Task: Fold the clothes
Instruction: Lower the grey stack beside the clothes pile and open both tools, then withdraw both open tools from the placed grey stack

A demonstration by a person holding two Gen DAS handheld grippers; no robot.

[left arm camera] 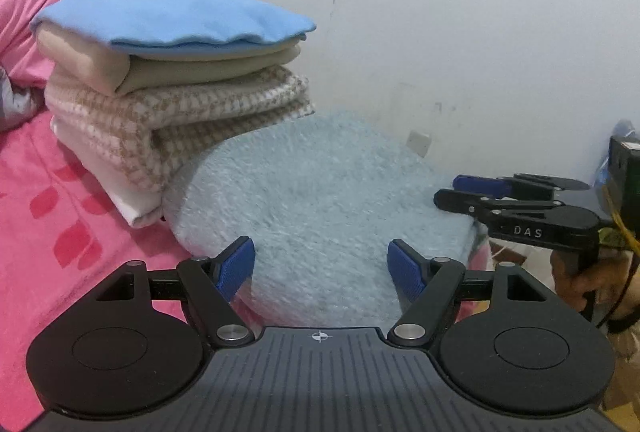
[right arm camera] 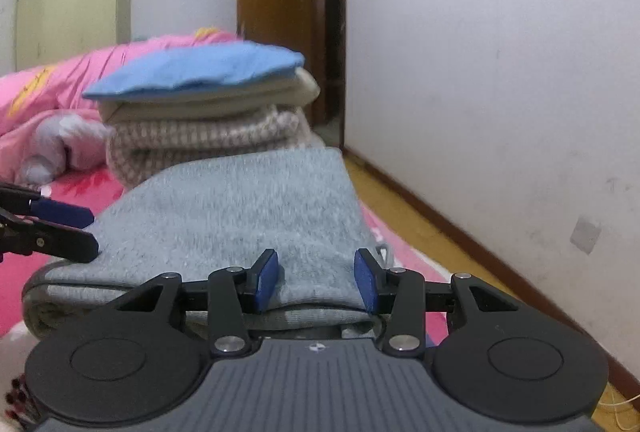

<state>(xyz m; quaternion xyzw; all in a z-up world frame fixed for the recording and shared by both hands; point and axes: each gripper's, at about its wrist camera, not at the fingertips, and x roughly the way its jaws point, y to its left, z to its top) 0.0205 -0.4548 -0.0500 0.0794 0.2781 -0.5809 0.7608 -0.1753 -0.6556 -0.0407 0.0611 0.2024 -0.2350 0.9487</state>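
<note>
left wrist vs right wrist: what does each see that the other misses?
Left wrist only: the hand holding the right claw, and a wall socket.
Right wrist only: a green cabinet, a wooden door and the yellow floor.
Both: the folded stack topped by a blue cloth, the fuzzy pale-blue garment and the pink bedding.

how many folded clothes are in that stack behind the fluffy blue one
4 visible: a bright blue cloth on top, a beige garment under it, a tan-and-white checked knit below, and a white piece at the bottom. More may be hidden.
</note>
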